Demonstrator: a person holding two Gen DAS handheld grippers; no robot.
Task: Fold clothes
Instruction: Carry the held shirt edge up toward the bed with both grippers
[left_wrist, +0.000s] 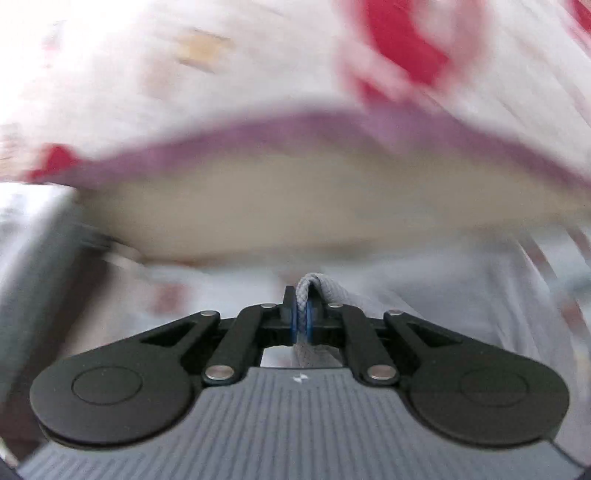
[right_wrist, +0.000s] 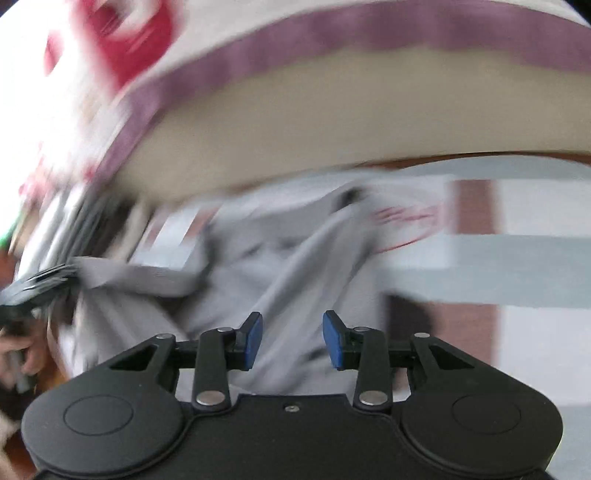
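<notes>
A light grey garment (right_wrist: 280, 258) hangs in front of a bed, blurred by motion. My left gripper (left_wrist: 303, 317) is shut on a fold of the grey garment (left_wrist: 314, 291), which sticks up between its blue pads. In the right wrist view the left gripper (right_wrist: 40, 284) shows at the far left, with the cloth stretched from it. My right gripper (right_wrist: 291, 339) is open just in front of the hanging cloth, nothing between its blue pads (right_wrist: 255, 341).
A bed fills the upper part of both views, with a beige mattress side (right_wrist: 369, 122), purple piping (left_wrist: 258, 136) and a white cover with red patches (left_wrist: 402, 40). A hand (right_wrist: 22, 354) shows at the left edge. White and brown floor bands (right_wrist: 517, 258) lie behind.
</notes>
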